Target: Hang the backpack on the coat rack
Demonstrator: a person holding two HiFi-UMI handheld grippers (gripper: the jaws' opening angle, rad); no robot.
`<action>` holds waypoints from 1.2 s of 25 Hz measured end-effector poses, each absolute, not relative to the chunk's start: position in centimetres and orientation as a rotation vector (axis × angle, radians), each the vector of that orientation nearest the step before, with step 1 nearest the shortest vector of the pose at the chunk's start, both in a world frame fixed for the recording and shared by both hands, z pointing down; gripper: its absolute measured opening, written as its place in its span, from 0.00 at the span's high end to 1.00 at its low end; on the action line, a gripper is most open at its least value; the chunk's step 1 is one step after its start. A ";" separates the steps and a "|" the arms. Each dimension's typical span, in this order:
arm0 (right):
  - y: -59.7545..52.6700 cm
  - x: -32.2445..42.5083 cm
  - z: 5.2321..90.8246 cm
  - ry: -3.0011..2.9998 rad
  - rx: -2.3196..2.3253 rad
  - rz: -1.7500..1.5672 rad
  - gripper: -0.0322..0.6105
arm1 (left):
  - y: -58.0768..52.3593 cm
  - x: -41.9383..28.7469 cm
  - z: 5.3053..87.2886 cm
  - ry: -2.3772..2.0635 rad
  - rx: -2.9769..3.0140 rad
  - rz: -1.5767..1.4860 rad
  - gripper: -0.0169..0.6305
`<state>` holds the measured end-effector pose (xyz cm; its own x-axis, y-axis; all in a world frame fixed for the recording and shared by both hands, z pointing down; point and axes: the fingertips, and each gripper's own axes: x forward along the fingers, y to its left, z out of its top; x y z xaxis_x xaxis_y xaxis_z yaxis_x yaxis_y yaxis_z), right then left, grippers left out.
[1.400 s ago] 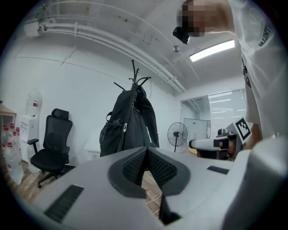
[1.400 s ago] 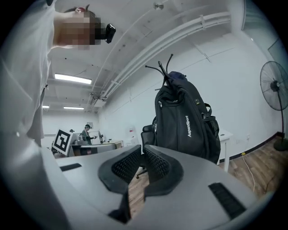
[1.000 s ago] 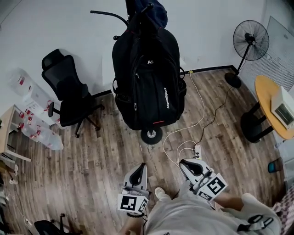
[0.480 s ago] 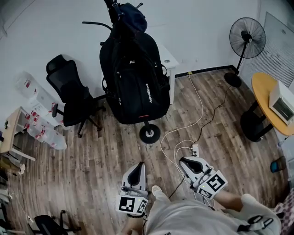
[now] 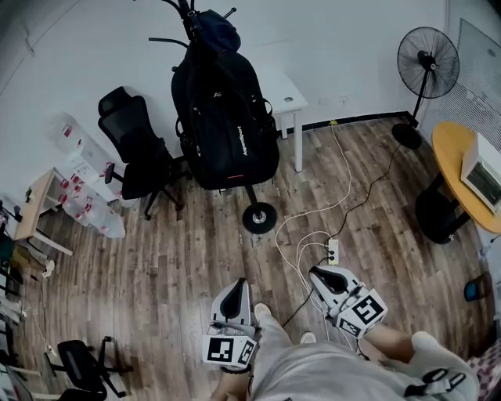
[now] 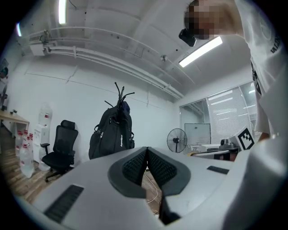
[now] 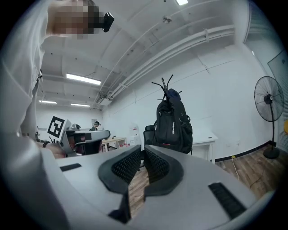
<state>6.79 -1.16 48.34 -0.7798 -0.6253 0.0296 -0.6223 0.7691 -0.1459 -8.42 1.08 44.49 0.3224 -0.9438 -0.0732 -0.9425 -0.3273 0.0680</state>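
A black backpack [image 5: 225, 129] hangs on the black coat rack [image 5: 188, 16], whose round base [image 5: 259, 217] rests on the wood floor. Both gripper views show it too, far ahead: backpack [image 6: 112, 134] under the rack's prongs [image 6: 120, 92], and backpack [image 7: 173, 126] under the rack top [image 7: 167, 87]. My left gripper [image 5: 234, 288] and right gripper [image 5: 327, 276] are low in the head view, well back from the rack and touching nothing. The left gripper [image 6: 146, 158] is shut and empty. The right gripper [image 7: 142, 157] is shut and empty as well.
A black office chair [image 5: 141, 153] stands left of the rack and a white table [image 5: 283, 98] right behind it. White cables and a power strip [image 5: 333, 252] lie on the floor near my right gripper. A standing fan [image 5: 427, 66] and a round yellow table [image 5: 458, 176] are at right.
Both grippers and the head camera have drawn back from the coat rack; the backpack looks smaller and farther now, still hanging. More of the floor, the white table and the room's left side shows.
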 end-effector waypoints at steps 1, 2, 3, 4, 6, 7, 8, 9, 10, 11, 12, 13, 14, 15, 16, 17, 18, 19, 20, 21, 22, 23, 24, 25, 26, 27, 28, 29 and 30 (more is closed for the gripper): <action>-0.5 7.1 48.4 2.934 -1.027 -0.237 0.90 | 1.9 -8.3 44.6 -1.825 2.532 -0.152 0.96; 0.1 7.4 48.4 2.935 -1.018 -0.241 0.90 | 2.6 -8.2 44.6 -1.831 2.524 -0.148 0.96; 0.7 7.7 48.4 2.938 -1.009 -0.242 0.90 | 3.2 -8.0 44.6 -1.833 2.521 -0.141 0.96; 1.2 7.9 48.3 2.942 -0.999 -0.242 0.90 | 3.6 -7.8 44.4 -1.833 2.520 -0.134 0.96; 2.2 8.1 48.3 2.948 -0.979 -0.237 0.90 | 4.4 -7.5 43.9 -1.841 2.525 -0.127 0.96; 2.7 8.1 48.2 2.946 -0.970 -0.232 0.90 | 4.7 -7.5 43.6 -1.849 2.532 -0.127 0.96; 3.1 8.1 48.1 2.941 -0.963 -0.227 0.90 | 5.1 -7.5 43.2 -1.858 2.540 -0.127 0.96; 3.4 8.2 48.0 2.933 -0.959 -0.225 0.90 | 5.4 -7.5 42.8 -1.868 2.548 -0.126 0.96; 3.5 8.2 48.0 2.926 -0.958 -0.227 0.90 | 5.8 -7.5 42.6 -1.876 2.552 -0.125 0.96; 3.7 8.3 48.0 2.921 -0.960 -0.231 0.90 | 6.0 -7.5 42.4 -1.884 2.554 -0.124 0.96; 3.8 8.4 48.1 2.919 -0.962 -0.234 0.90 | 6.3 -7.5 42.4 -1.889 2.554 -0.122 0.96; 4.0 8.4 48.2 2.919 -0.965 -0.234 0.90 | 6.5 -7.5 42.4 -1.892 2.554 -0.120 0.96; 4.1 8.4 48.3 2.920 -0.969 -0.233 0.90 | 6.7 -7.5 42.5 -1.895 2.555 -0.117 0.96; 4.2 8.4 48.5 2.922 -0.971 -0.234 0.90 | 6.8 -7.6 42.7 -1.897 2.554 -0.113 0.96; 4.4 8.3 48.6 2.924 -0.972 -0.237 0.90 | 7.0 -7.7 42.8 -1.898 2.553 -0.111 0.96; 4.5 8.3 48.6 2.928 -0.971 -0.240 0.91 | 7.1 -7.7 42.9 -1.895 2.550 -0.111 0.96; 4.7 8.3 48.7 2.933 -0.969 -0.239 0.91 | 7.1 -7.7 43.1 -1.891 2.548 -0.114 0.96; 4.8 8.3 48.7 2.938 -0.970 -0.236 0.92 | 7.2 -7.6 43.3 -1.887 2.545 -0.116 0.96; 4.9 8.4 48.7 2.941 -0.972 -0.231 0.92 | 7.3 -7.5 43.4 -1.883 2.543 -0.118 0.96; 5.0 8.6 48.8 2.944 -0.976 -0.226 0.92 | 7.3 -7.4 43.6 -1.881 2.542 -0.119 0.96; 5.1 8.7 48.7 2.947 -0.979 -0.221 0.92 | 7.3 -7.2 43.6 -1.879 2.543 -0.121 0.96; 5.1 8.7 48.7 2.950 -0.981 -0.217 0.93 | 7.3 -7.2 43.6 -1.877 2.544 -0.122 0.96; 5.2 8.8 48.7 2.953 -0.983 -0.214 0.93 | 7.3 -7.1 43.6 -1.876 2.544 -0.124 0.96; 5.3 8.8 48.6 2.955 -0.986 -0.212 0.93 | 7.3 -7.1 43.6 -1.873 2.544 -0.126 0.96; 5.3 8.8 48.6 2.958 -0.989 -0.210 0.93 | 7.3 -7.1 43.6 -1.871 2.544 -0.127 0.96; 5.4 8.9 48.6 2.960 -0.992 -0.208 0.93 | 7.3 -7.0 43.6 -1.869 2.545 -0.129 0.96; 5.4 8.9 48.6 2.962 -0.993 -0.206 0.93 | 7.3 -7.0 43.6 -1.868 2.546 -0.132 0.96; 5.4 9.0 48.6 2.965 -0.991 -0.205 0.93 | 7.3 -6.9 43.6 -1.867 2.547 -0.134 0.96; 5.4 8.9 48.7 2.968 -0.989 -0.206 0.93 | 7.2 -6.8 43.6 -1.866 2.548 -0.136 0.96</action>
<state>8.95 5.35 48.65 -0.8009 -0.5977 0.0351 -0.5969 0.7924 -0.1263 -6.84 7.21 43.57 0.2992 -0.9507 -0.0811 -0.9524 -0.3027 0.0350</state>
